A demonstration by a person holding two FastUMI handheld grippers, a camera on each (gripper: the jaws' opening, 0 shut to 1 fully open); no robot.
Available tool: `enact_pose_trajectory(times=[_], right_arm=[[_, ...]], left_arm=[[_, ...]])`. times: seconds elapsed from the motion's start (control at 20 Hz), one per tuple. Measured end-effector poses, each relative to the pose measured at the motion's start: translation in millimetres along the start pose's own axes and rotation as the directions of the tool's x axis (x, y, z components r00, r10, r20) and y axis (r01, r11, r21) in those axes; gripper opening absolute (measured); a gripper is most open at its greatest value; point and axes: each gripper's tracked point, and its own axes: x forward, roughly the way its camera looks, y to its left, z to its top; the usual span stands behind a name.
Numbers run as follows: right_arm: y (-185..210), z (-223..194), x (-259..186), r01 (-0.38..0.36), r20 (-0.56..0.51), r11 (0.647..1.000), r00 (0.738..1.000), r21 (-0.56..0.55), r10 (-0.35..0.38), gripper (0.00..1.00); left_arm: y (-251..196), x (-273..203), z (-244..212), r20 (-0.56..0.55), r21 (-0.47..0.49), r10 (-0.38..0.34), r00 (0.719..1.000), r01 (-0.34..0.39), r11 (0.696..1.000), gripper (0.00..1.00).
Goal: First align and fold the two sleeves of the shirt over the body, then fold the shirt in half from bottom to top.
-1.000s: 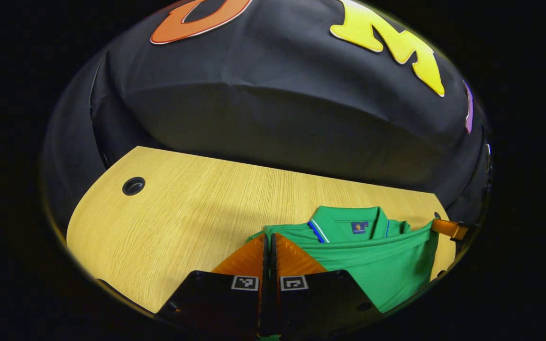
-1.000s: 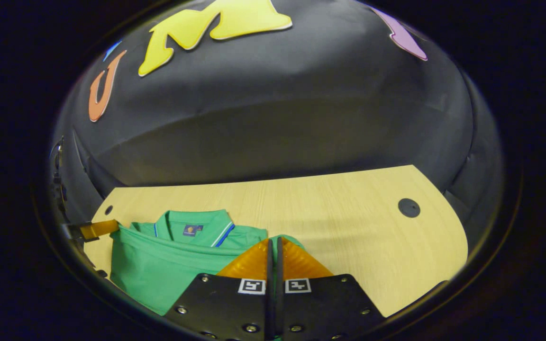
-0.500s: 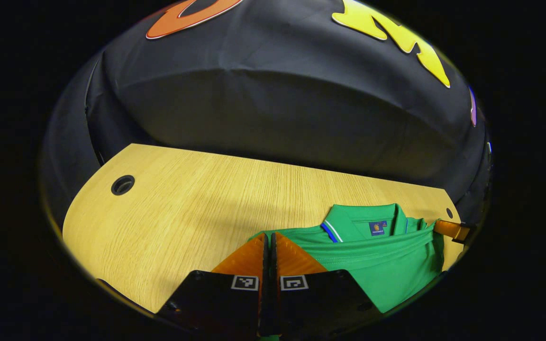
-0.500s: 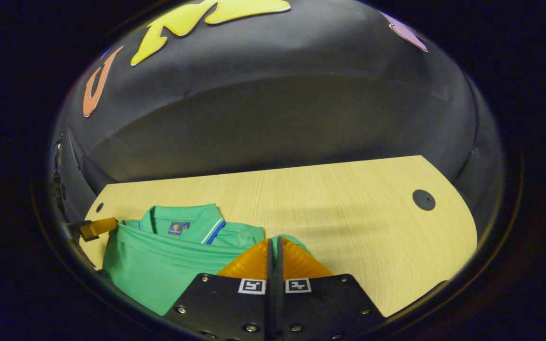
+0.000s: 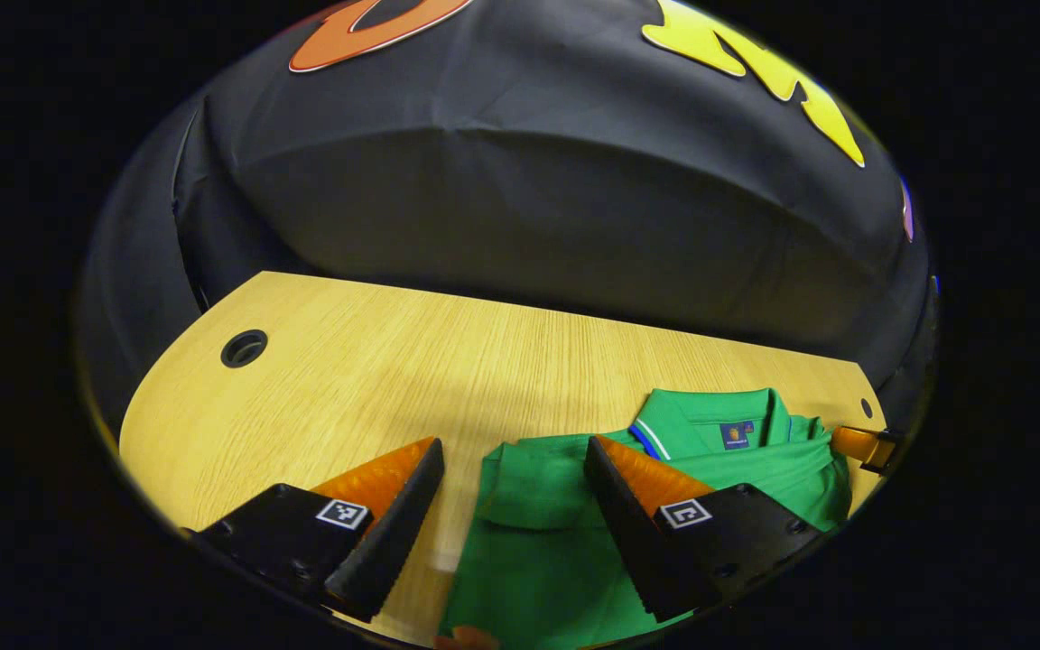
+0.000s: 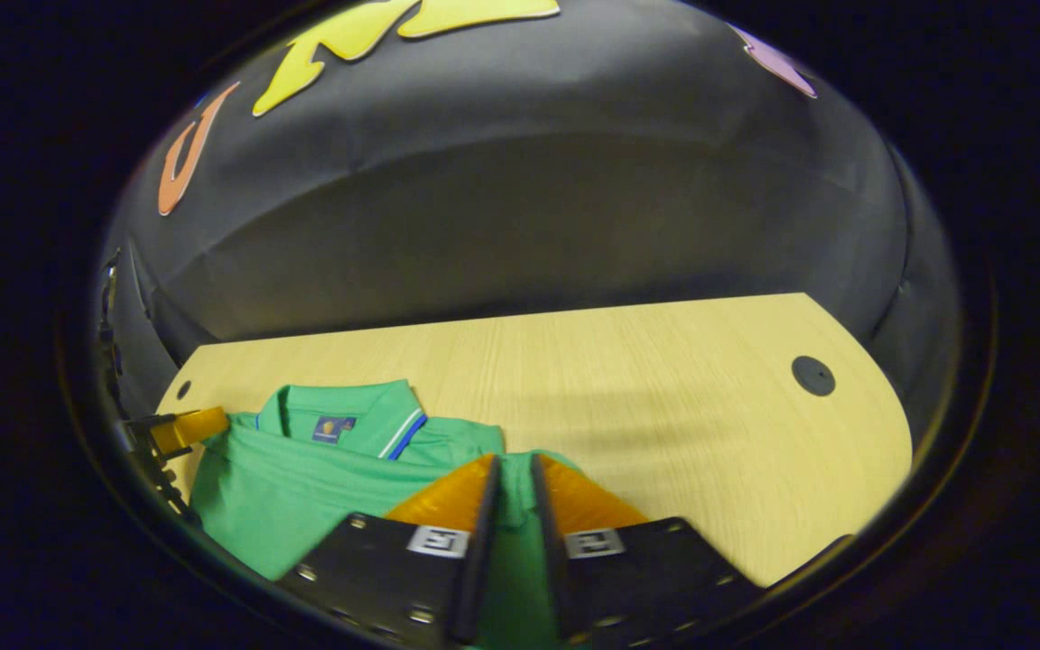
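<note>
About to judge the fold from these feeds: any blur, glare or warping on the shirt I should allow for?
Left gripper view: green shirt sharp, evenly lit, no glare; fisheye bends the table edge; soft shadow on the wood left of the shirt. Right gripper view: shirt clear at the collar, its left part squeezed near the image rim; faint shadow band across the table.

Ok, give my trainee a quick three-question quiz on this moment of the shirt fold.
1. True or false: the left gripper is wide open over the shirt.
2. In the right gripper view, the collar lies toward: A) the wall, B) the camera.
3. What shows in the slim gap of the right gripper?

Key
1. True; one finger is over the table, the other over the cloth.
2. A.
3. Green shirt cloth; whether the fingers press it cannot be told.
</note>
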Motion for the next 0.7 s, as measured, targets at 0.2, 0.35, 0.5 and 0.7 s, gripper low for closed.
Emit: enact_pose_trajectory(times=[0.2, 0.35, 0.5, 0.7], right_arm=[[-3.4, 0.4, 0.4, 0.016, 0.034, 1.0, 0.999, 0.012, -0.017, 0.89], [-2.7, 6.0, -2.8, 0.023, 0.054, 1.0, 0.998, -0.003, -0.023, 0.89], [0.4, 15.7, -12.0, 0.024, 0.085, 1.0, 0.996, -0.007, -0.024, 0.89], [4.5, 27.5, -28.4, 0.024, 0.127, 1.0, 0.992, -0.016, -0.022, 0.89]], left_arm=[[-0.7, -2.4, -1.0, 0.018, -0.014, -0.008, 1.0, 0.008, 1.0, 1.0], [-2.7, -5.8, 4.1, 0.031, -0.015, -0.011, 0.999, 0.012, 1.0, 1.0], [-4.1, -12.7, 11.5, 0.053, -0.01, -0.011, 0.999, 0.011, 1.0, 1.0], [-2.8, -31.0, 24.9, 0.106, 0.002, -0.011, 0.994, 0.01, 1.0, 1.0]])
